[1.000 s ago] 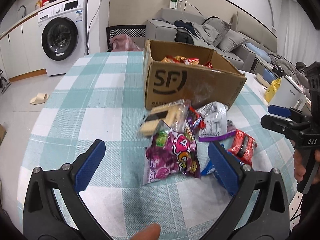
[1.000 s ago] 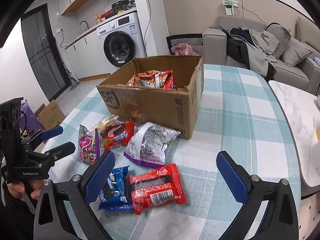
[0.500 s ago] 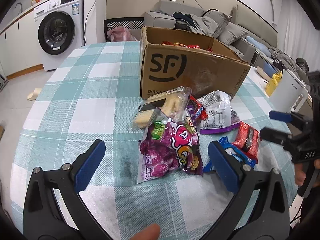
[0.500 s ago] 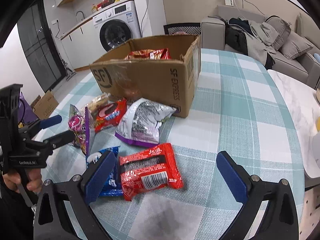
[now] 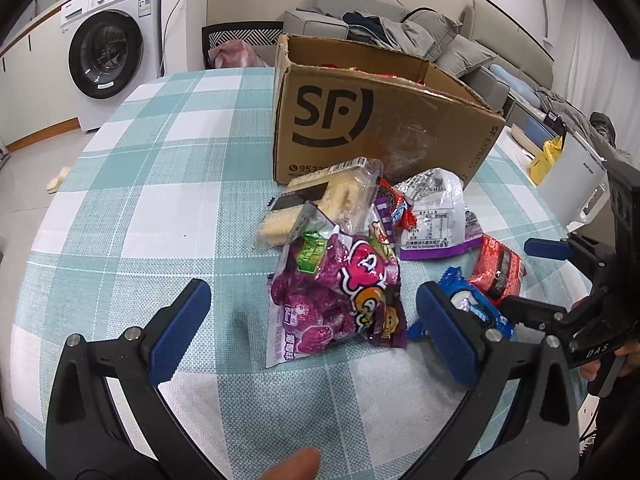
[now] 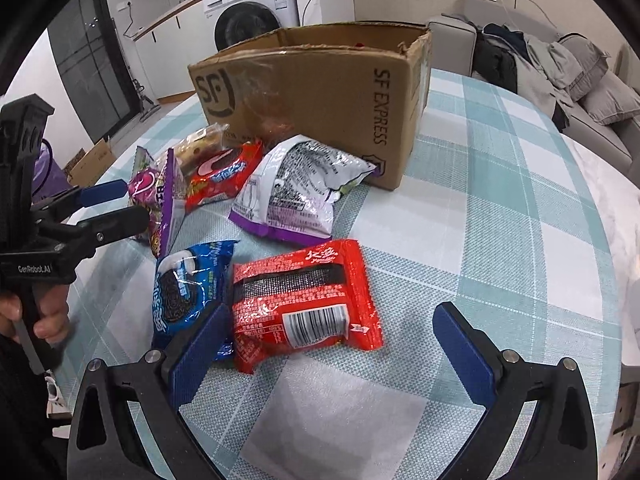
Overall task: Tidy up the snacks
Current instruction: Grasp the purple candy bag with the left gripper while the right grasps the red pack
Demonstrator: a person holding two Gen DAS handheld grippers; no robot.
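Observation:
An open SF cardboard box (image 5: pixel 380 120) (image 6: pixel 320 80) stands on the checked table, with red snack packs barely showing inside. In front of it lie loose snacks: a purple candy bag (image 5: pixel 340 288) (image 6: pixel 154 196), a cracker pack (image 5: pixel 316 204), a silver-purple bag (image 5: pixel 436 216) (image 6: pixel 296 196), a red cookie pack (image 6: pixel 224 174), a blue Oreo pack (image 5: pixel 476 312) (image 6: pixel 188 280) and a red noodle pack (image 5: pixel 498 268) (image 6: pixel 304 300). My left gripper (image 5: pixel 312 332) is open, low over the table just short of the purple bag. My right gripper (image 6: pixel 332 348) is open, just short of the red noodle pack.
The table's right edge (image 6: pixel 616 280) runs close to a white marble surface. A washing machine (image 5: pixel 116 48) stands far left, a sofa (image 5: pixel 400 28) with clothes behind the box. A white appliance (image 5: pixel 572 184) stands right of the table.
Both grippers have moved forward and down toward the snacks. The purple bag and the red noodle pack now sit closer to the open jaws. No snack has moved.

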